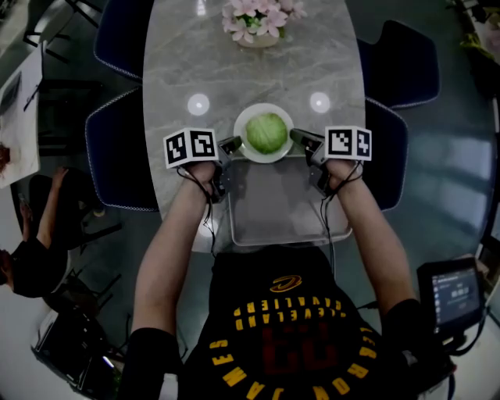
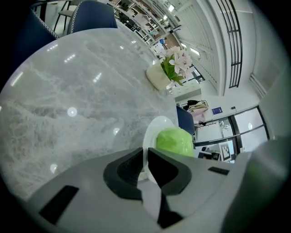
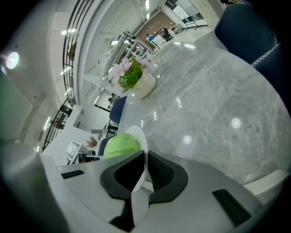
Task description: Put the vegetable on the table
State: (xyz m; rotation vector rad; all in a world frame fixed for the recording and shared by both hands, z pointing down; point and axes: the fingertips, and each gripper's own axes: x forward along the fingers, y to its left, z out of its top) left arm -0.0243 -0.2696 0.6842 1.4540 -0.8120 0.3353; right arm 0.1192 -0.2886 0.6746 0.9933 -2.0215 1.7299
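One white plate (image 1: 251, 155) holds a single green cabbage (image 1: 267, 133), over the marble table (image 1: 176, 70) just beyond one grey tray (image 1: 277, 211). The left gripper (image 1: 233, 144) is clamped on the plate's left rim and the right gripper (image 1: 299, 136) on its right rim. One pot of pink flowers (image 1: 256, 23) stands at the table's far end.

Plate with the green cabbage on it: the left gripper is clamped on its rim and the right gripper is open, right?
Not quite. The right gripper is not open: the right gripper view shows its jaws shut on the rim of the plate, as the left gripper is on the opposite rim. The cabbage does lie on the plate.
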